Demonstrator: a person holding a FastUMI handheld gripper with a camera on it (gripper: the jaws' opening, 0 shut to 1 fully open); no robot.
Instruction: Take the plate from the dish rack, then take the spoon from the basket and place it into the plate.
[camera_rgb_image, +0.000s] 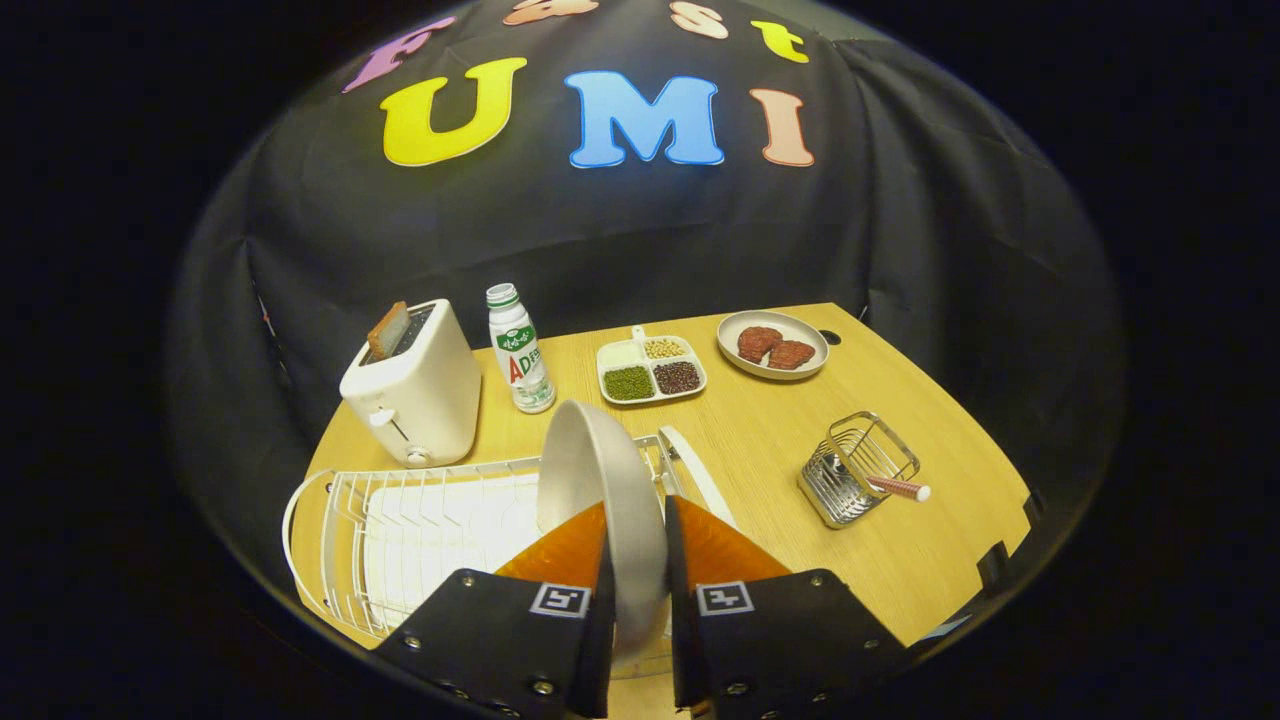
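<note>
A pale plate (590, 470) stands on edge between my two fingers, over the right end of the white wire dish rack (400, 540). My gripper (638, 530) is shut on the plate's rim, one finger on each face. Whether the plate still rests in the rack I cannot tell. To the right stands a small wire basket (858, 470) on the wooden table (760, 450). The spoon's pink handle with a white tip (900, 488) sticks out of the basket toward the right.
Behind the rack stand a white toaster (415, 395) with a slice in its slot and a white bottle (520, 350). Farther back lie a divided tray of beans (650, 370) and a plate with two reddish patties (772, 345).
</note>
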